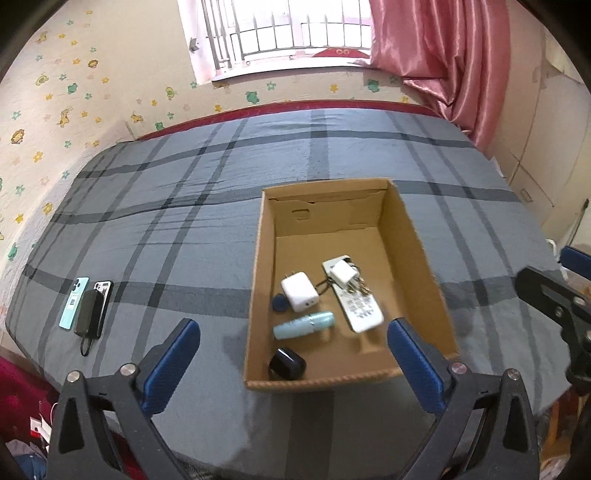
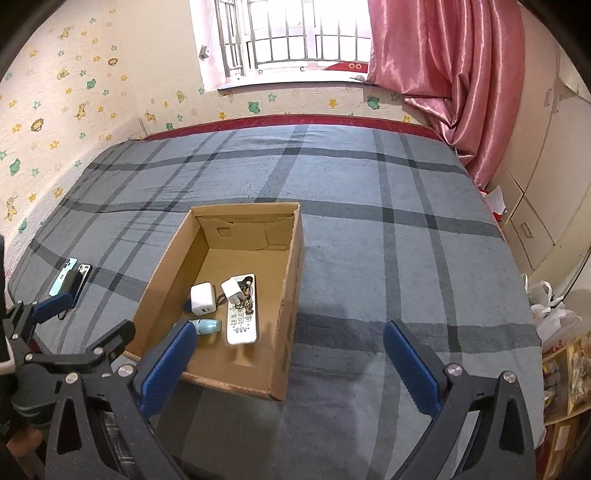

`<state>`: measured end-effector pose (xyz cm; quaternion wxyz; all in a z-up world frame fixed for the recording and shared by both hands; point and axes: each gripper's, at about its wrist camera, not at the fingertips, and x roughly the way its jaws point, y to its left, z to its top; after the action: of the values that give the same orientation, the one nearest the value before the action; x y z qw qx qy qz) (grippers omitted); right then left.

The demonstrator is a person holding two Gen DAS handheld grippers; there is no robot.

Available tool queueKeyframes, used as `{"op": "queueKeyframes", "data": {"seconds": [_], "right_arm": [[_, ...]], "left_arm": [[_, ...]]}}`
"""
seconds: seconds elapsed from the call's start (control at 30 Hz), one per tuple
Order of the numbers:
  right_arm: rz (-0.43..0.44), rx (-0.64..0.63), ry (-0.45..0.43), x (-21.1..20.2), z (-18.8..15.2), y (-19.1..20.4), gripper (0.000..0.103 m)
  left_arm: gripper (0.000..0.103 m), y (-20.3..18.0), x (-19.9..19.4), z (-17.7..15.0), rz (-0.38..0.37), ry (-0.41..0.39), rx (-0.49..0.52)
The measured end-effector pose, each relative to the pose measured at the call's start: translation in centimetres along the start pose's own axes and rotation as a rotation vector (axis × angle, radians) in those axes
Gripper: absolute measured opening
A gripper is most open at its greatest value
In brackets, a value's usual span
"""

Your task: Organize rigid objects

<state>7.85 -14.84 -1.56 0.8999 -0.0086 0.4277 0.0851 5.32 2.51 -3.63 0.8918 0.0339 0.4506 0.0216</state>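
Both grippers, left gripper (image 1: 293, 349) and right gripper (image 2: 290, 350), hang over the bed with jaws spread wide, holding nothing. Just past them sits the cardboard box (image 1: 417, 236) on the plaid blanket (image 1: 184, 221), with a white charger (image 1: 299, 291), remote (image 1: 360, 306), teal tube (image 1: 304, 324) and black adapter (image 1: 287, 363) inside. Off left, well apart, two phones (image 1: 75, 302) lie under a dark power bank (image 1: 89, 314).

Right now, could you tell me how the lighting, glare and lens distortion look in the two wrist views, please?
Left wrist view: the window is blown out white, the bed edges bow from fisheye, and the cardboard box right wall is slightly smeared. Right wrist view: the same window glare, the pink curtain shows a satin sheen, and a soft shadow lies on the blanket right of the box.
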Motion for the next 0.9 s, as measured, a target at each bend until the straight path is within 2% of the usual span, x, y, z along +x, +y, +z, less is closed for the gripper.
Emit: {"op": "queueKeyframes", "data": {"seconds": [0.3,0.9], "right_arm": [[-0.022,0.003,-0.027,-2.5,-1.5,-0.5,0.103],[-0.043,0.022,-0.032,-3.6,-2.7,-0.8,0.103]], "left_arm": [[0.103,-1.8,-2.9,-1.5,-0.04,-0.027,0.012],[0.103,-2.9,-3.5,-2.6,-0.063,-0.019,0.037]]}}
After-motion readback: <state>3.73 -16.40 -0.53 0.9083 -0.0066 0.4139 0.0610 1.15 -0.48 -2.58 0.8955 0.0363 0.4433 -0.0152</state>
